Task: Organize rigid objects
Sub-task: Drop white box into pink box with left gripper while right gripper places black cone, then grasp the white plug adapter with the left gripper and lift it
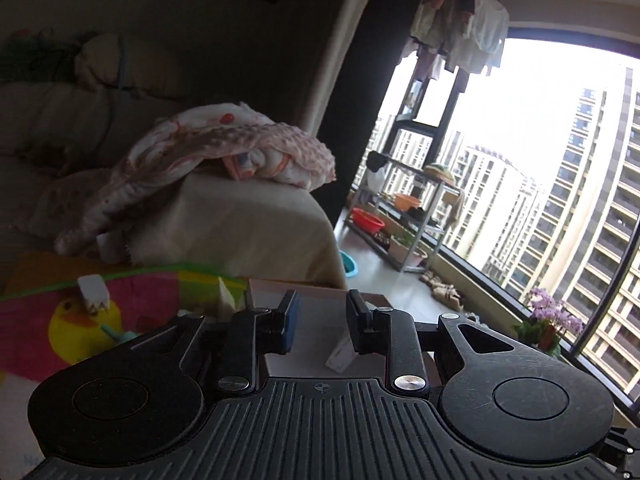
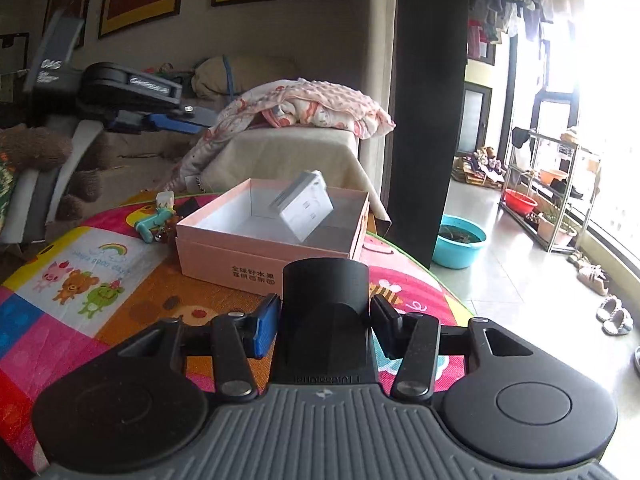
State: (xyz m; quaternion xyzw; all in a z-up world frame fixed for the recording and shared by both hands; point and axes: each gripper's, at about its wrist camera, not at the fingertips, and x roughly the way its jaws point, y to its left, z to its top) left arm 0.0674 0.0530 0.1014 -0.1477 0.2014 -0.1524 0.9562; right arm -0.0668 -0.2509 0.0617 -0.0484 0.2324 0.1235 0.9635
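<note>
**Black holder gripped and headed for the pink box**

The right gripper (image 2: 325, 322) has its jaws clenched on a black cylindrical holder (image 2: 325, 308), held upright between a blue pad on one side and a black pad on the other. Just ahead sits an open pink cardboard box (image 2: 224, 258) near the far edge of a round table covered by a bright cartoon play mat (image 2: 80, 280). Inside the box, a small white carton (image 2: 306, 210) leans tilted against the far right wall.

The left gripper (image 1: 322, 318) hovers over the same box with its jaws released and nothing between them; a small white item is faintly visible below, too unclear to name.

The step in hand appears to be carrying the holder to the box. The next move likely calls for lifting it over the near wall and lowering it into the bare left part of the box floor, away from the tilted carton.

A small teal toy (image 2: 154, 220) lies on the mat just beside the box's left far corner. The table's right edge drops to the tiled floor close to the box, so room is more generous on the left
</note>
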